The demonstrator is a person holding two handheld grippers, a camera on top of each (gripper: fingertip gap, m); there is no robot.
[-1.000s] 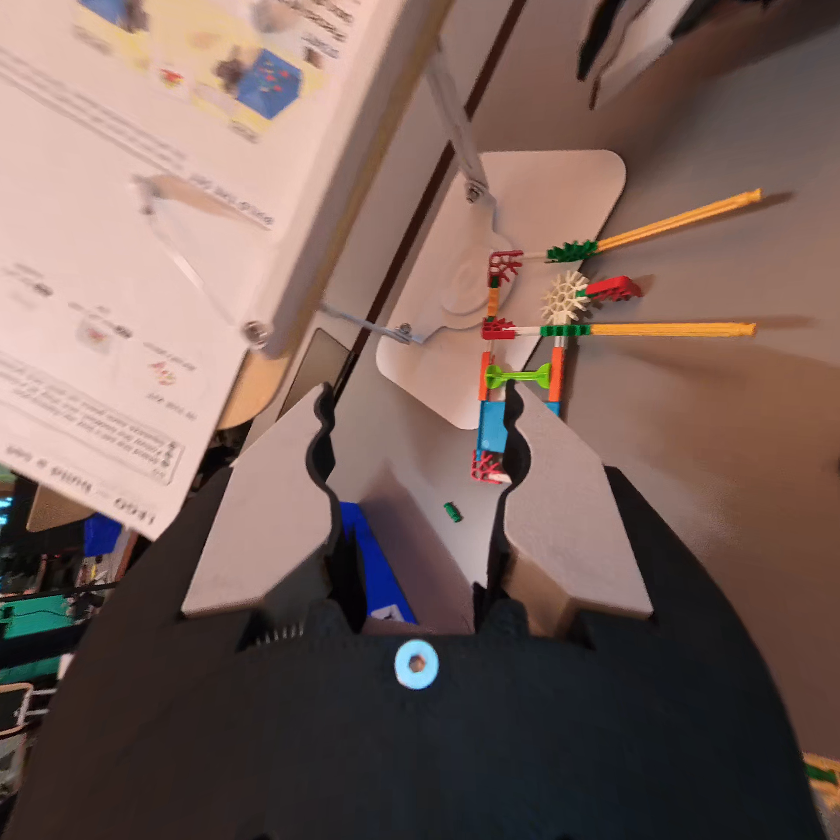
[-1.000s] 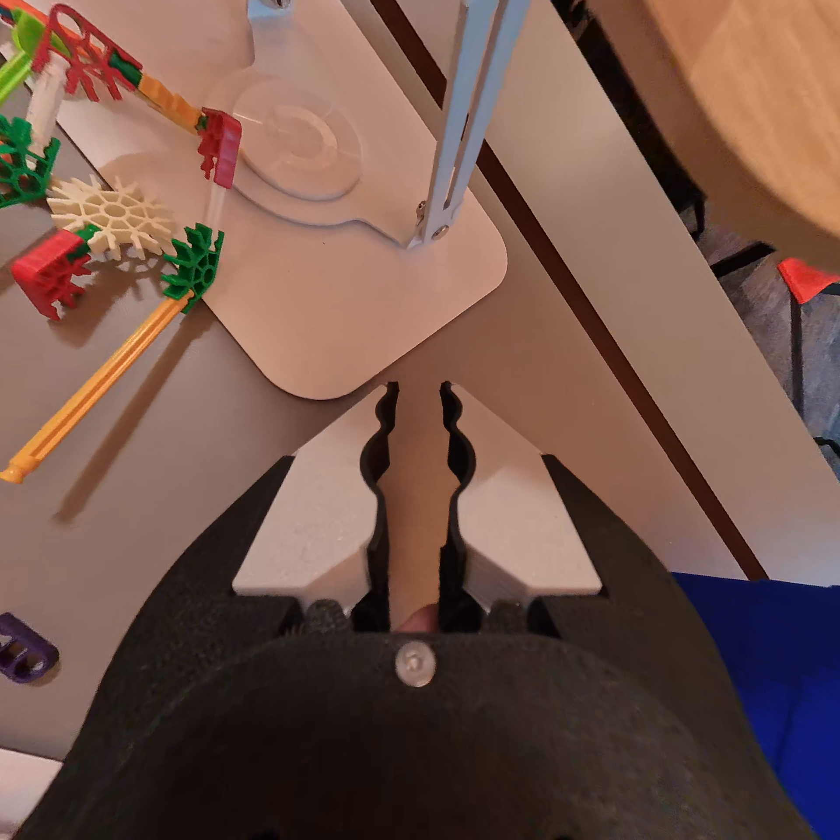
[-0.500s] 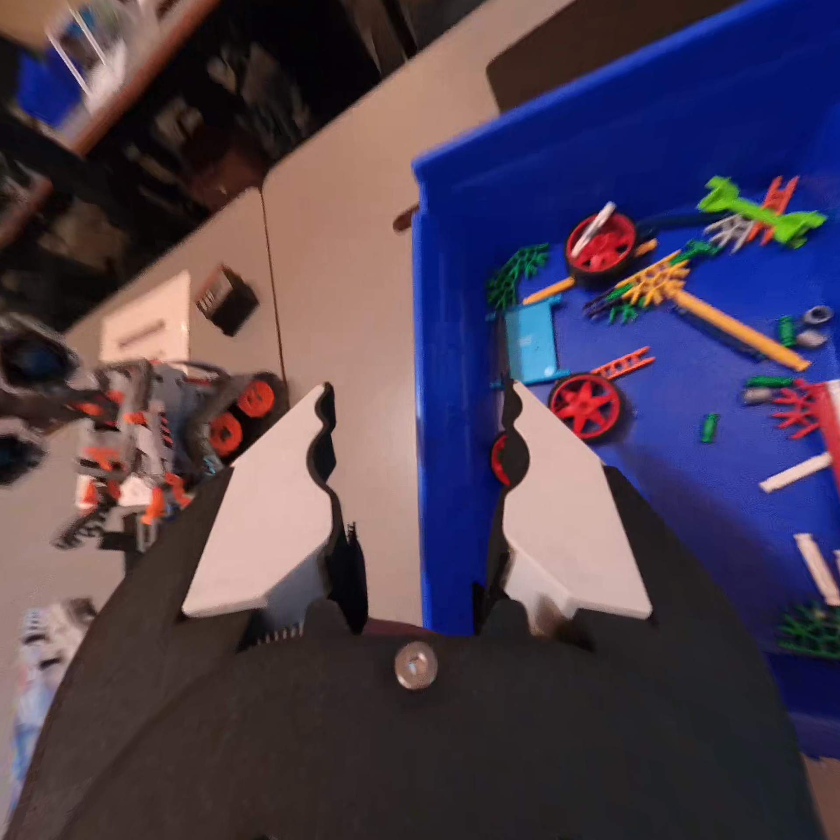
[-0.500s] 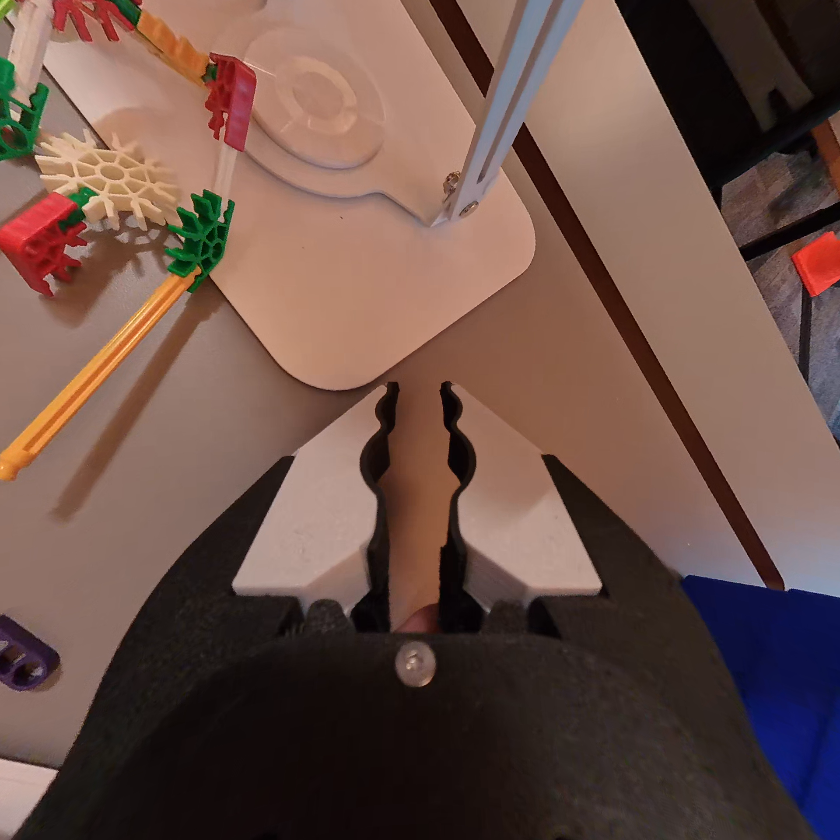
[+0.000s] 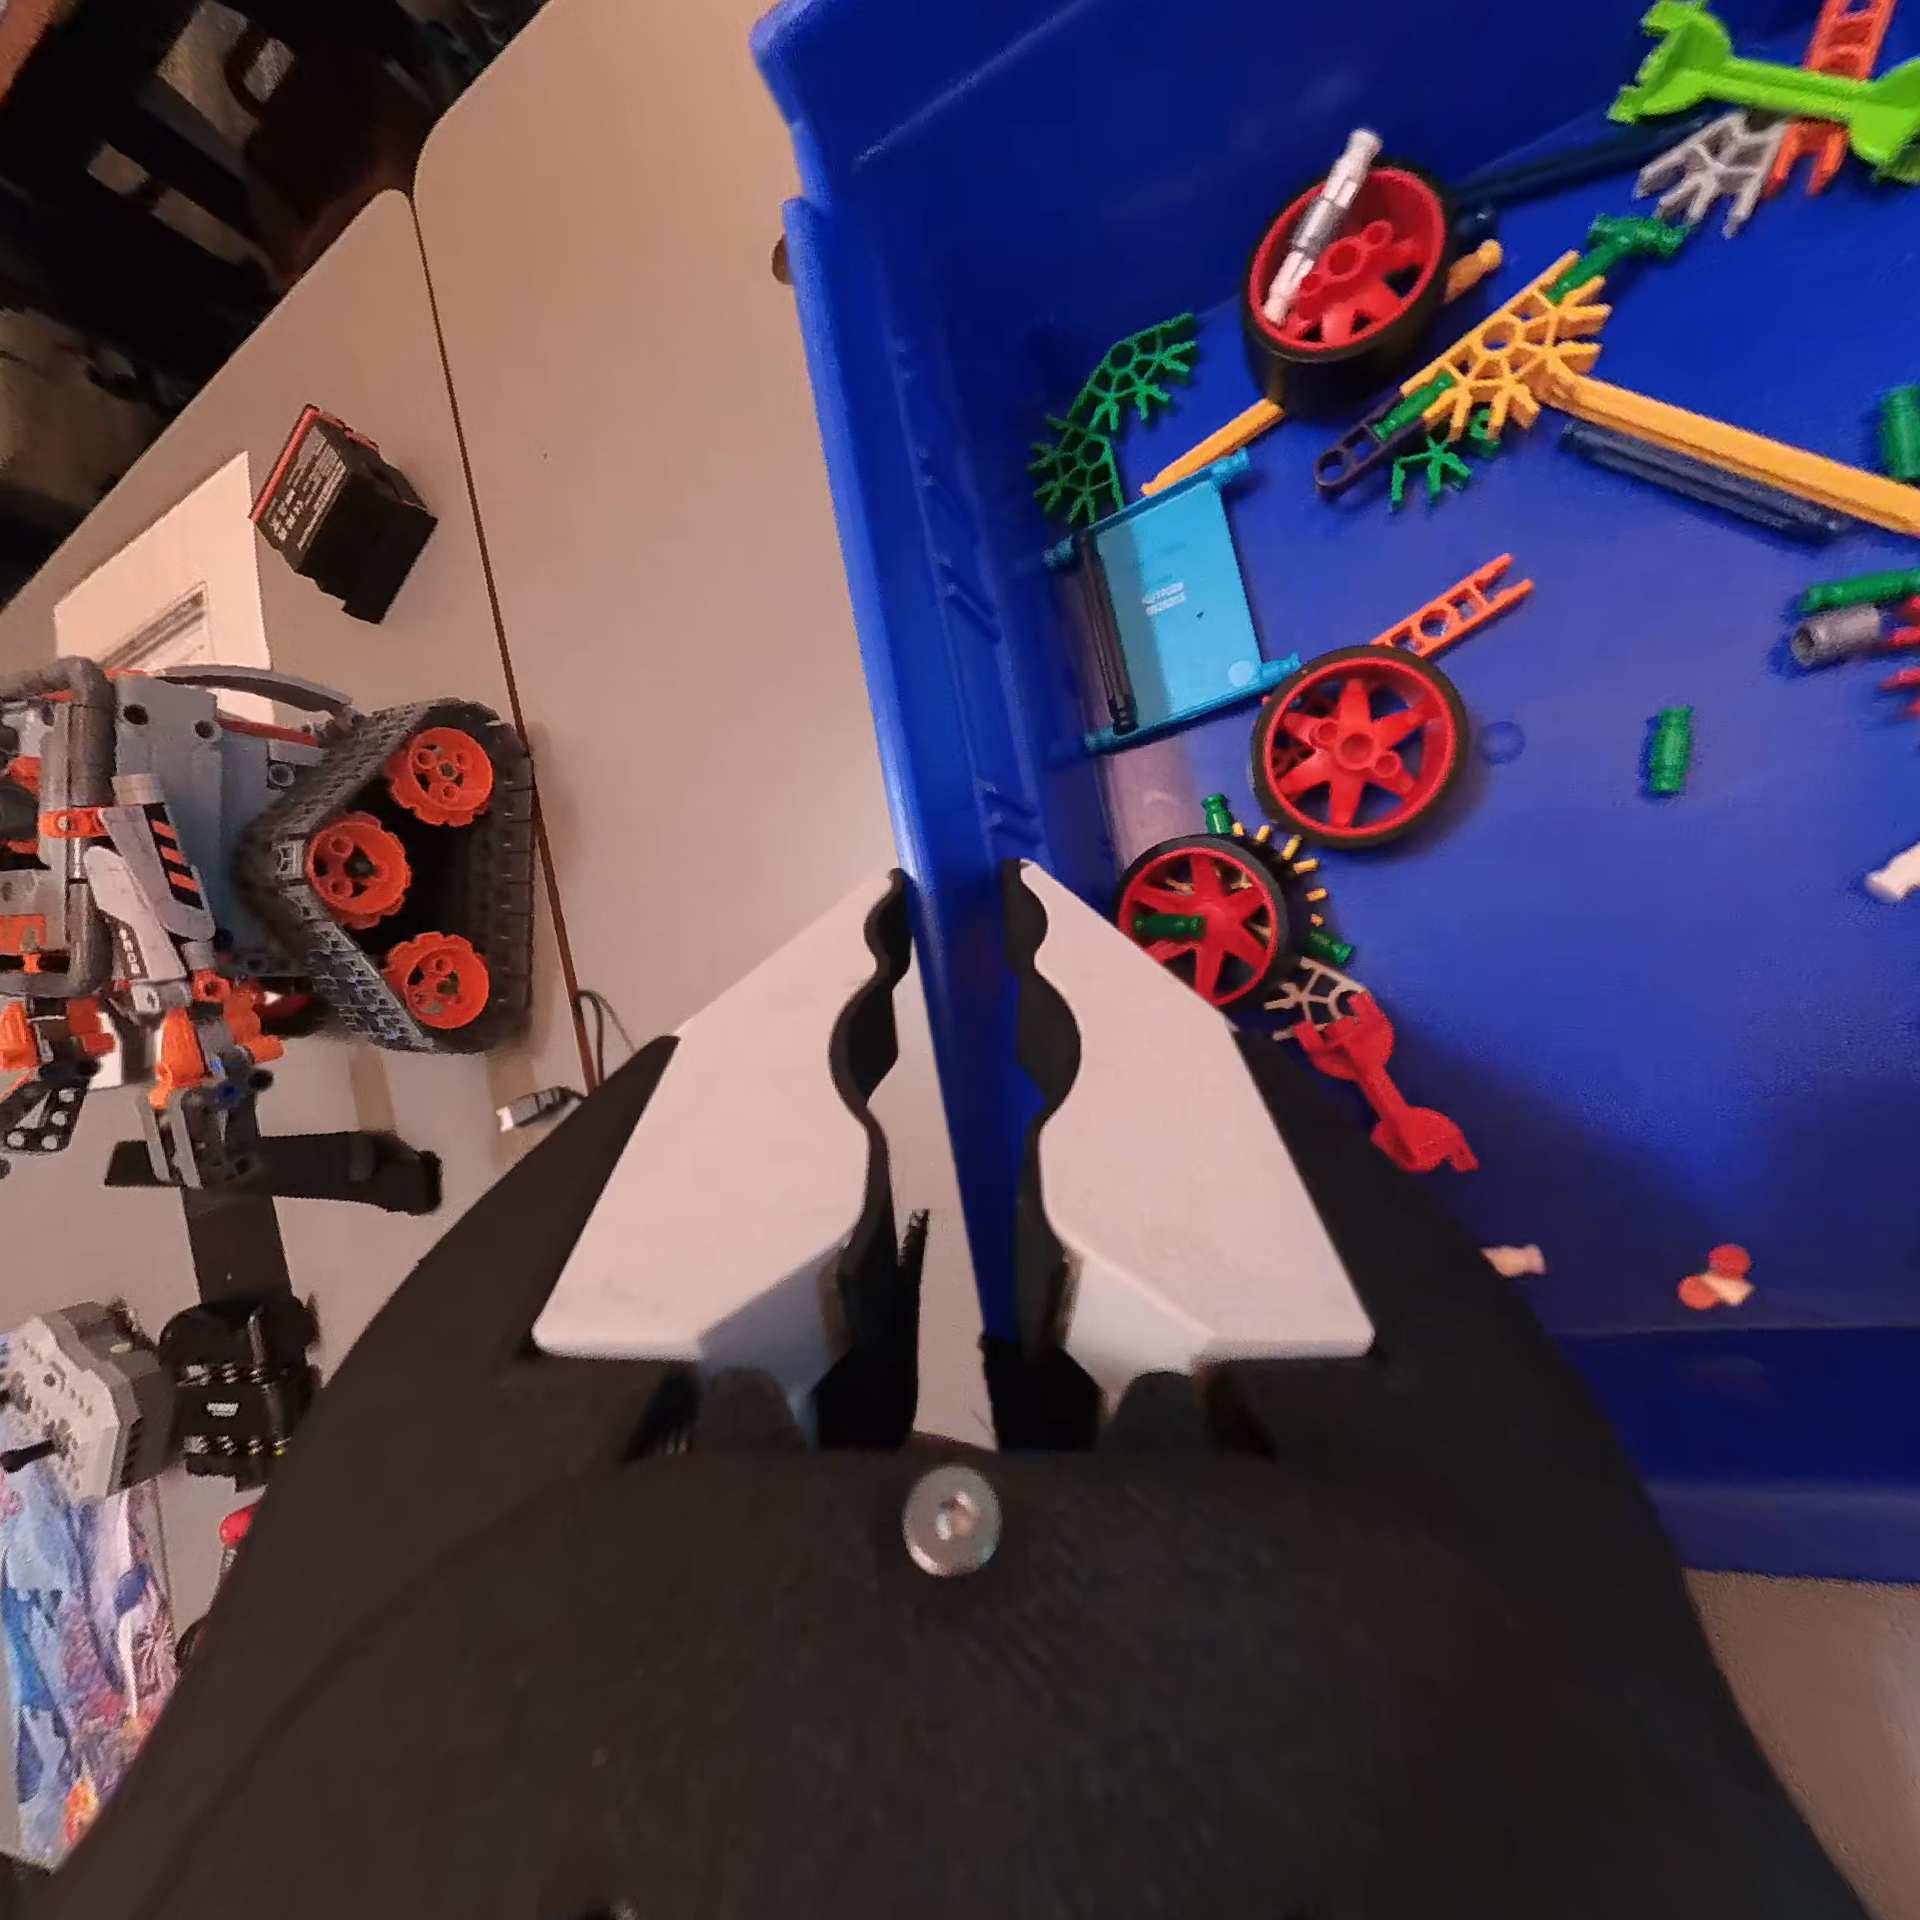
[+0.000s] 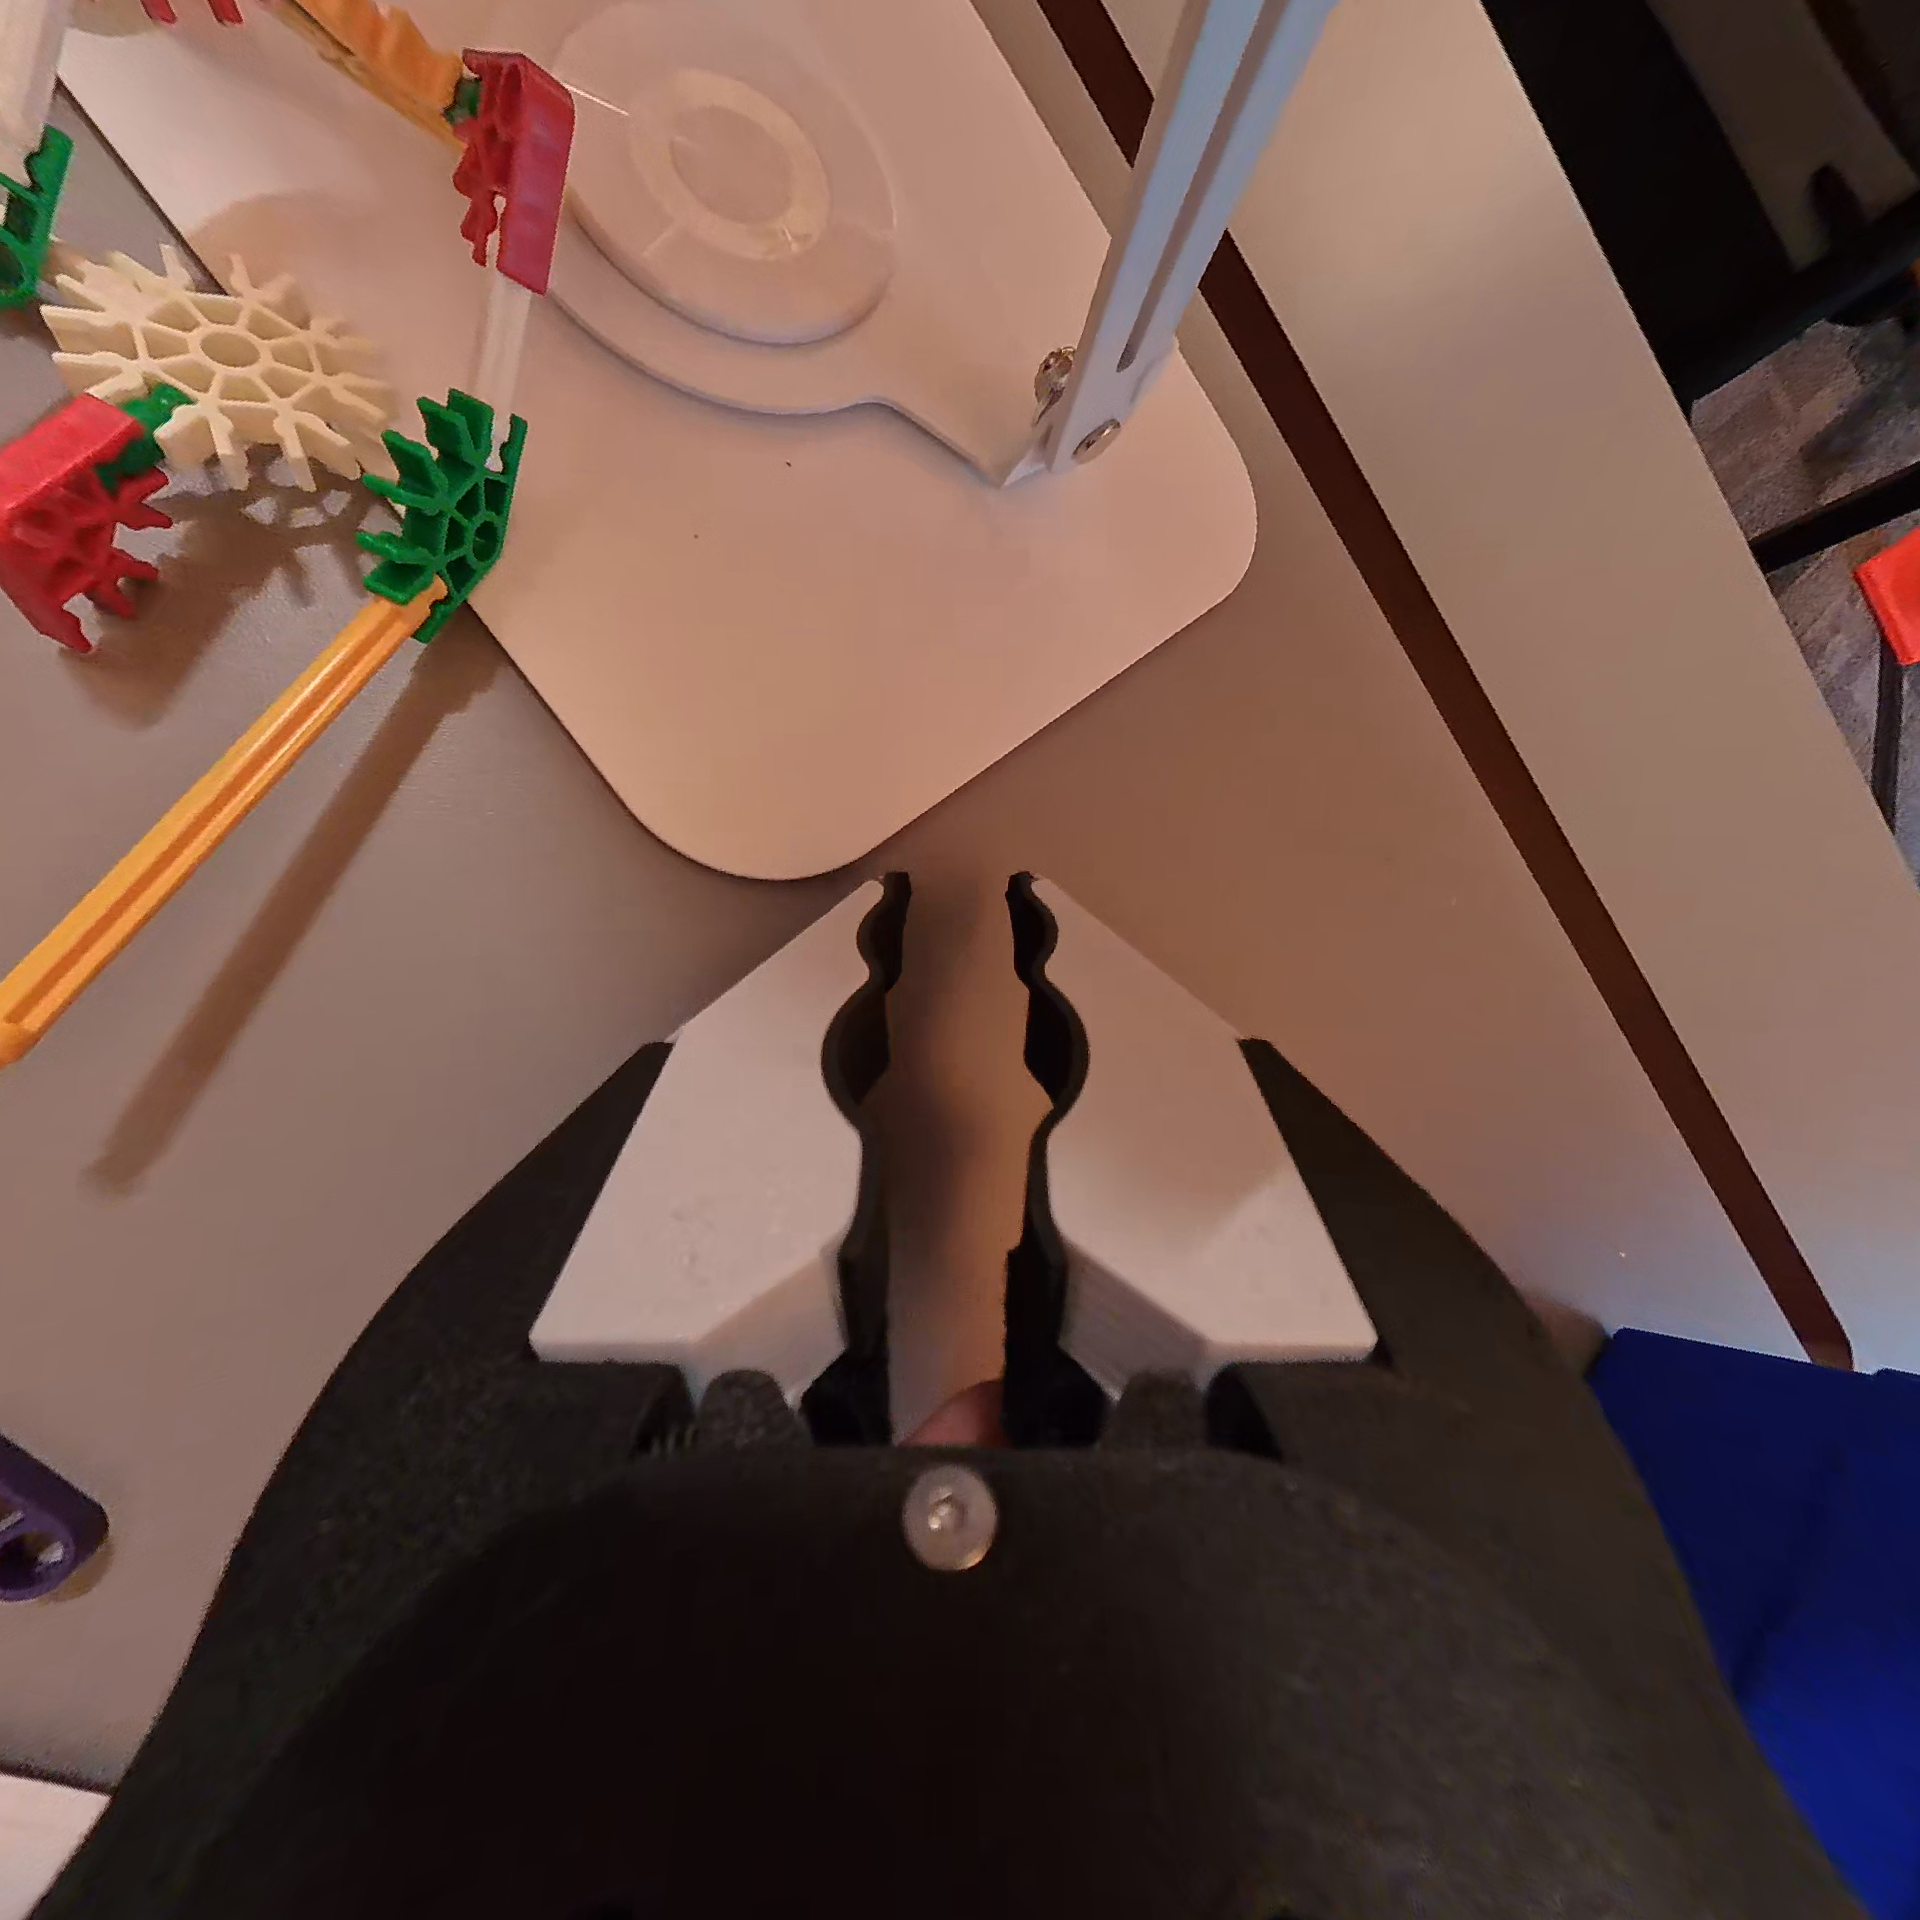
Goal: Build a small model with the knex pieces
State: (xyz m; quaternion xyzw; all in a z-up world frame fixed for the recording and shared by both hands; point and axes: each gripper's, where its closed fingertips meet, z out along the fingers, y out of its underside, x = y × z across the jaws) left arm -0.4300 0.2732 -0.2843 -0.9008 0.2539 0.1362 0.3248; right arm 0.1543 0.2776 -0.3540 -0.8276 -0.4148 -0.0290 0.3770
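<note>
My left gripper [image 5: 954,883] is shut and empty, with only a narrow slit between its jaws. It hovers over the left wall of a blue bin [image 5: 883,416]. A red wheel [image 5: 1205,920] lies just right of its right finger, and another red wheel [image 5: 1356,743] and a light blue panel [image 5: 1174,613] lie beyond. My right gripper [image 6: 956,883] is shut and empty above the table, just short of the corner of a white stand base [image 6: 831,644]. A toy build lies to its left with a green connector [image 6: 447,509], yellow rod [image 6: 208,800] and white snowflake connector [image 6: 218,358].
A tracked toy robot [image 5: 312,862] and a black block [image 5: 343,514] stand on the table left of the bin. The stand's white arm [image 6: 1174,208] rises from the base. A purple piece [image 6: 31,1538] lies at the left. The bin's corner [image 6: 1766,1558] shows at the lower right. The tips of one gripper are about 60 cm away from the tips of the other. The purple piece [image 6: 31,1538] is about 15 cm from my right fingertips.
My left gripper swung from the toy build to the blue bin, then its jaws closed from wide open to a slit. My right gripper moved slightly toward the stand base.
</note>
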